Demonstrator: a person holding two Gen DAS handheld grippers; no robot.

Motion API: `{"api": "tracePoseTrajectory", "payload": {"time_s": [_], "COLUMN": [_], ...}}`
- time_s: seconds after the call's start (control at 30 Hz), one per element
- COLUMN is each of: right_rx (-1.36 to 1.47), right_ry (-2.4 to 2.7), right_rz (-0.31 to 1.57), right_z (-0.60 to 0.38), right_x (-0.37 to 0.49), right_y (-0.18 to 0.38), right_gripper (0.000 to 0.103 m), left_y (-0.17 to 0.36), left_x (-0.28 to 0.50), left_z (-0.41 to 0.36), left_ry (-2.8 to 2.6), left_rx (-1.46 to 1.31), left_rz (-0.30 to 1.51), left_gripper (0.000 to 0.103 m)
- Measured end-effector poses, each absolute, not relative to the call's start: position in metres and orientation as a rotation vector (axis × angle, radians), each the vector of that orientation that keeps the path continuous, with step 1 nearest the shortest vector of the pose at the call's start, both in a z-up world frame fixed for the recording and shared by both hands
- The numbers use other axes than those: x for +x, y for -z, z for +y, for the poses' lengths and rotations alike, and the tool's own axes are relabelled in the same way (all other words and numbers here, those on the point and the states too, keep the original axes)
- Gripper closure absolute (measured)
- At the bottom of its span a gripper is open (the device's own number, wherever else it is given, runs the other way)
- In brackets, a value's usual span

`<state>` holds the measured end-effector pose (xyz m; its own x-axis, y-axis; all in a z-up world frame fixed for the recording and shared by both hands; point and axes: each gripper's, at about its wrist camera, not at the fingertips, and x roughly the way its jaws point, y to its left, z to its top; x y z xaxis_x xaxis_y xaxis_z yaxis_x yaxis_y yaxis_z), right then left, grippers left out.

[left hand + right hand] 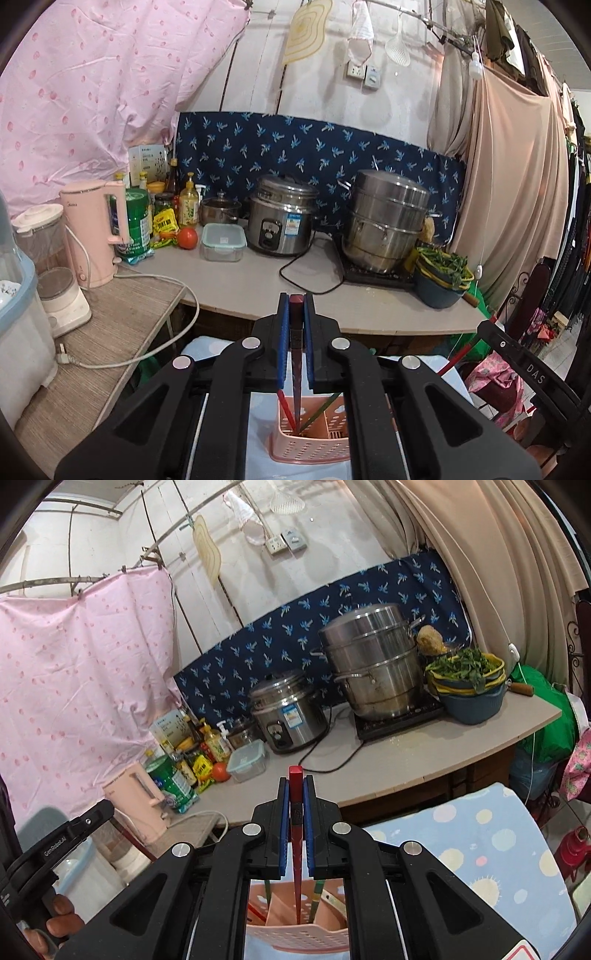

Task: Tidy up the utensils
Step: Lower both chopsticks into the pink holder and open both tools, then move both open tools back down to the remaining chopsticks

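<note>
Over the pink basket [310, 439], each claw [296, 306] [296, 784] clamps a red chopstick [296, 354] [296, 834].

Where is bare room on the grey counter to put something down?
The grey counter is bare along its front edge, between the clear lidded food box and the black induction hob, except the black cable. The back left corner, around the pink electric kettle, is crowded.

Even, soft indoor light; sharp centres, bent edges.

Both views are bright and mostly shadowless. The steel steamer pot [388, 218] shows mild glare. Fisheye distortion curves the pink curtain [85, 92] at upper left and the counter [424, 746]; corners go black, and nearby black linkage looks slightly soft.
</note>
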<state>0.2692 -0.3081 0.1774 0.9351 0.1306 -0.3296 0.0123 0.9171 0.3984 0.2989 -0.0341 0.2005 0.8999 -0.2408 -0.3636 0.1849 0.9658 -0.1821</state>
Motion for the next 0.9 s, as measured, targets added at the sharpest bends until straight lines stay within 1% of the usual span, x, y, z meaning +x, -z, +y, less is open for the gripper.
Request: {"api": "tracePoseTrajectory", "payload": {"time_s": [0.3,0.33,0.4,0.43,0.47,0.5,0.53,0.6,0.9], "right_rx": [0.405,0.406,0.41,0.414,0.418,0.419,0.415,0.404,0.38], "right_ry": [-0.064,-0.06,-0.051,-0.054,-0.054,-0.051,-0.05,-0.056,-0.071], "right_rz": [0.417,0.416,0.407,0.407,0.403,0.395,0.39,0.389,0.396], "right_z": [-0.308,-0.308,-0.31,-0.311,-0.312,-0.312,-0.313,-0.312,-0.308], "right_x": [0.278,0.277,0.275,0.274,0.272,0.269,0.267,0.262,0.237], "right_y": [-0.155,-0.155,-0.154,-0.154,-0.154,-0.155,-0.155,-0.157,-0.158], "right_gripper": [0.096,0.095,0.09,0.082,0.068,0.063,0.058,0.058,0.058], "left_y": [-0.169,-0.168,-0.166,-0.165,-0.165,-0.165,-0.164,-0.164,-0.157], "left_x": [0.31,0.31,0.309,0.308,0.309,0.309,0.307,0.303,0.283], "left_z": [-0.042,-0.042,-0.043,-0.044,-0.044,-0.044,-0.044,-0.044,-0.046], "left_ry": [0.223,0.221,0.217,0.215,0.216,0.213,0.209,0.198,0.192], "left_rx": [-0.138,-0.137,-0.136,-0.132,-0.13,-0.131,-0.134,-0.129,-0.083], "left_rz": [0.474,0.478,0.479,0.488,0.495,0.505,0.504,0.495,0.522], "left_gripper": [0.096,0.095,0.094,0.088,0.081,0.064,0.053,0.052,0.052]}}
